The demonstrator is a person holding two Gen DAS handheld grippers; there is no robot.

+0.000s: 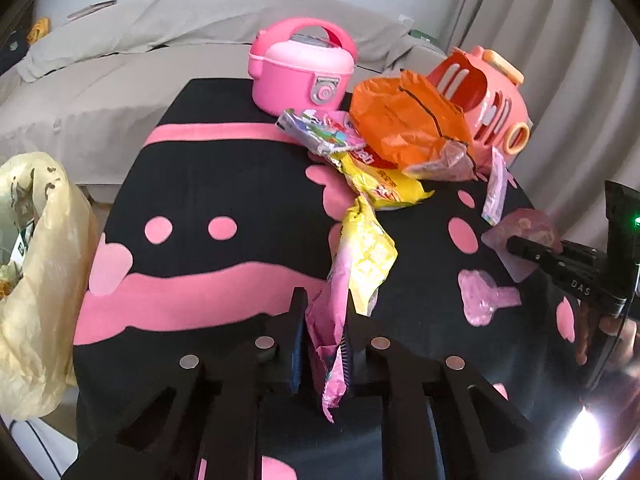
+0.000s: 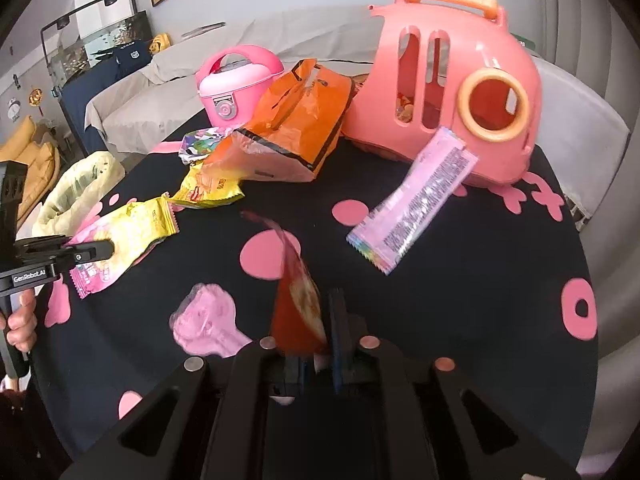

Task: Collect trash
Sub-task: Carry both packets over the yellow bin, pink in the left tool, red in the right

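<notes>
"GenRobot.AI" on the left claw (image 2: 106, 250) (wrapper print probably illegible)

Your tablecloth (image 1: 208, 184) is black, patterned with pink bands, dots and blobs. On it, the toy rice cooker (image 1: 298, 70) is bright pink with a grey latch. Just beside the cooker, you see a salmon-pink carrier (image 2: 448, 92) with pale orange handle and ring. In front of the carrier lies an orange bag (image 1: 404, 124) edged with a black line, and a lilac wrapper (image 2: 416, 196) with grey print and a rainbow end. Nearer you than the cooker, the wrapper (image 1: 360, 264) is yellow fading to pink. The translucent wrapper (image 2: 298, 300) is red. Off the cloth's edge, a bin bag (image 1: 40, 272) is pale yellow.
</notes>
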